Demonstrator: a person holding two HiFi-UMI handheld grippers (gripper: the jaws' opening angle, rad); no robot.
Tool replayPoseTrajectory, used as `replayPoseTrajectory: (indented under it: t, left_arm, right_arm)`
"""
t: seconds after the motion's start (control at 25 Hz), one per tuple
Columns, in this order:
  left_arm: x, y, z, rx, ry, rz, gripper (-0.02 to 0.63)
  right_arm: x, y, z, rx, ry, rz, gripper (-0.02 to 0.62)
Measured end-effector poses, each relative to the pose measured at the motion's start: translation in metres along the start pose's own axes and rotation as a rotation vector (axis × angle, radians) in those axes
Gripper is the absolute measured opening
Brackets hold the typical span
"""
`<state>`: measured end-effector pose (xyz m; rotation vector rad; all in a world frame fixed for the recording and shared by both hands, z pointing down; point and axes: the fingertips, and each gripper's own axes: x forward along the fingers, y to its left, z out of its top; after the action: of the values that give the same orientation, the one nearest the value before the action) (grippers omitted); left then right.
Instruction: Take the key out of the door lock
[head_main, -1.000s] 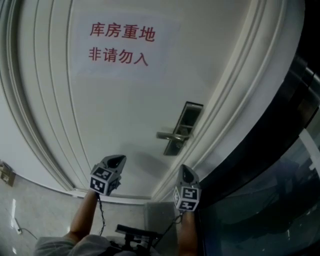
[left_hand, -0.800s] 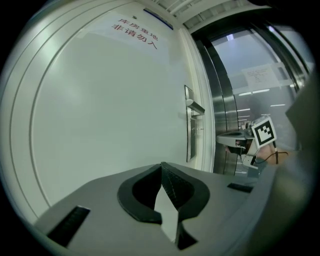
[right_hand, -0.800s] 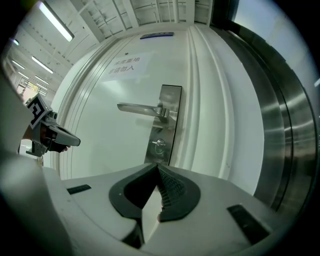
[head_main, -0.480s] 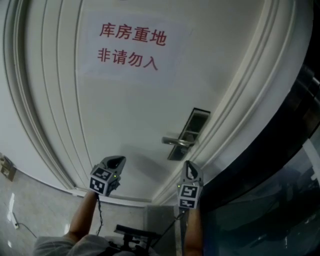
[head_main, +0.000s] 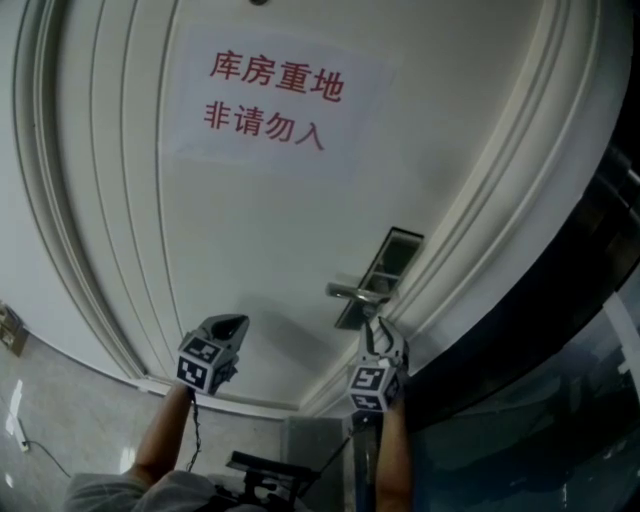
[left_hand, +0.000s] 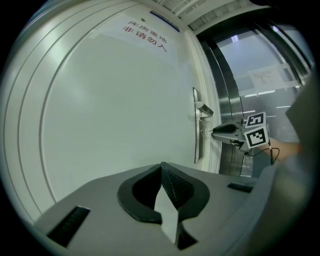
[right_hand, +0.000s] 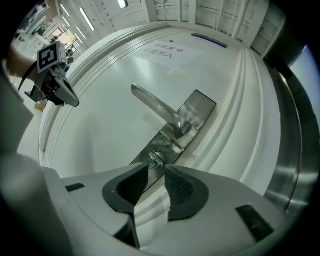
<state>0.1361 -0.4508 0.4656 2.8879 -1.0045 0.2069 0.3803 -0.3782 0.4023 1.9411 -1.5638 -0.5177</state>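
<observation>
White door (head_main: 250, 230), red-lettered notice (head_main: 270, 100); right claw (right_hand: 156, 167) just opened, key (right_hand: 156, 159) ungripped at its tips; left claw (left_hand: 161, 167) closed, empty.

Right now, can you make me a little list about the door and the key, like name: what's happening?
Door: white panelled door with a paper sign in red characters
Lock: silver metal lock plate with a silver lever handle
Key: small silver key, in the keyhole below the handle
Right tongs: jaws apart, they have just been opening; the key sits just past their tips, not gripped
Left tongs: jaws together, nothing in them, facing bare door away from the lock
</observation>
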Motion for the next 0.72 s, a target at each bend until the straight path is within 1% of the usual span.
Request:
replayPoseTrajectory:
  t: [0.16,0.24,0.52,0.72]
  left_arm:
    - [-0.001,0.004,-0.001,-0.008,-0.003,0.012,-0.008]
    - [-0.002,0.007,-0.002,-0.014,-0.005,0.02,-0.008]
    - [-0.006,0.013,-0.003,-0.032,-0.011,0.041,-0.008]
    - [-0.008,0.016,-0.002,-0.04,-0.015,0.05,-0.008]
  right_arm:
    - [0.01,-0.001,0.005,-0.139,0.012,-0.012,0.118]
    - [0.015,0.001,0.007,-0.18,0.011,-0.002,0.121]
    - [0.023,0.003,0.016,-0.223,0.003,0.007,0.121]
    - [0.027,0.005,0.011,-0.268,0.012,0.02,0.121]
